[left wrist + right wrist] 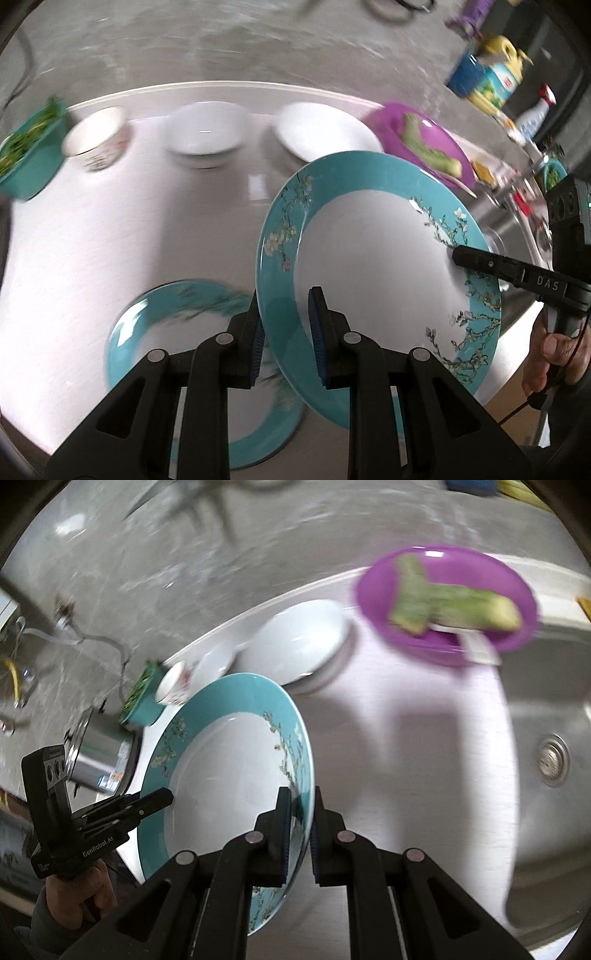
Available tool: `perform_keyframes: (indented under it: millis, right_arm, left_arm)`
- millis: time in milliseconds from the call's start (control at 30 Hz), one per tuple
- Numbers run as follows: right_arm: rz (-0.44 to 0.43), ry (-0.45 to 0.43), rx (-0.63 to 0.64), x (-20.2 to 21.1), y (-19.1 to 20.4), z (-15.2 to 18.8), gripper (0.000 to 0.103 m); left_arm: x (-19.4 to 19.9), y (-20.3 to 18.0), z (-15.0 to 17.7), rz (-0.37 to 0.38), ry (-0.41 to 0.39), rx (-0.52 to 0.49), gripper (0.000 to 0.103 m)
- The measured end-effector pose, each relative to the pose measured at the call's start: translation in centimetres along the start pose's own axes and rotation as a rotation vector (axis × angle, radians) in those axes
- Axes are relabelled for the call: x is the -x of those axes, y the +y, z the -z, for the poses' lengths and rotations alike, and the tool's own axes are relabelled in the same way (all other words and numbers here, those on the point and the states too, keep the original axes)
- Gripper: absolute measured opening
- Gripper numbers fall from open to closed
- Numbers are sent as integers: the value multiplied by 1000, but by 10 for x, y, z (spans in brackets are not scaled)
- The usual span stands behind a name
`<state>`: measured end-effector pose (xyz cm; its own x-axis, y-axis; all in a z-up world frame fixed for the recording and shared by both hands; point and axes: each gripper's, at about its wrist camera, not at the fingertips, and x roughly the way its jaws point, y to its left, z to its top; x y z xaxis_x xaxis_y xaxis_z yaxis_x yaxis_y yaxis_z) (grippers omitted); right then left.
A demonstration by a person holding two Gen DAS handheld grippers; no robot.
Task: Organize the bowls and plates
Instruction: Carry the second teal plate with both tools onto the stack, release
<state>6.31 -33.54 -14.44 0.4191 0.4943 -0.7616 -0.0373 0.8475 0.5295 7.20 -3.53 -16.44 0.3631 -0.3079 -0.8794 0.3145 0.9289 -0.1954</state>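
Note:
A teal-rimmed flowered plate (369, 266) is held in the air, tilted, by both grippers. My left gripper (288, 332) is shut on its near rim. My right gripper (300, 830) is shut on the opposite rim; it also shows in the left wrist view (458, 256). The plate also shows in the right wrist view (221, 768). A second, matching teal plate (147, 325) lies flat on the white counter (92, 240) below it. Along the back stand a patterned small bowl (98, 138), a white bowl (205, 129) and a white dish (325, 131).
A purple plate (447, 602) with green food sits at the back right by the steel sink (546, 738). A teal box of greens (29, 151) stands at the left. Bottles (498, 74) stand behind the sink. A steel pot (99, 753) is off the counter's left end.

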Motion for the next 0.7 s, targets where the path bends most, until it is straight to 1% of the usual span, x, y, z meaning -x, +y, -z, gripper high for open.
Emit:
perform_keyframes:
  millis: [133, 267, 367, 467, 600, 700]
  right_arm:
    - [-34, 36, 57, -24, 40, 5, 11]
    - [-45, 73, 113, -52, 75, 15, 11]
    - [-47, 95, 140, -72, 93, 24, 11]
    - [-39, 116, 154, -92, 104, 31, 11]
    - [-20, 129, 166, -107, 112, 39, 12]
    - [3, 133, 173, -115, 116, 43, 12]
  left_arm:
    - [29, 50, 25, -44, -13, 59, 20]
    - [43, 94, 52, -76, 3, 110, 20]
    - [44, 120, 69, -91, 18, 132, 20]
    - [43, 142, 85, -97, 35, 148, 20]
    - [37, 154, 100, -96, 51, 154, 20]
    - [30, 160, 105, -91, 63, 145, 20]
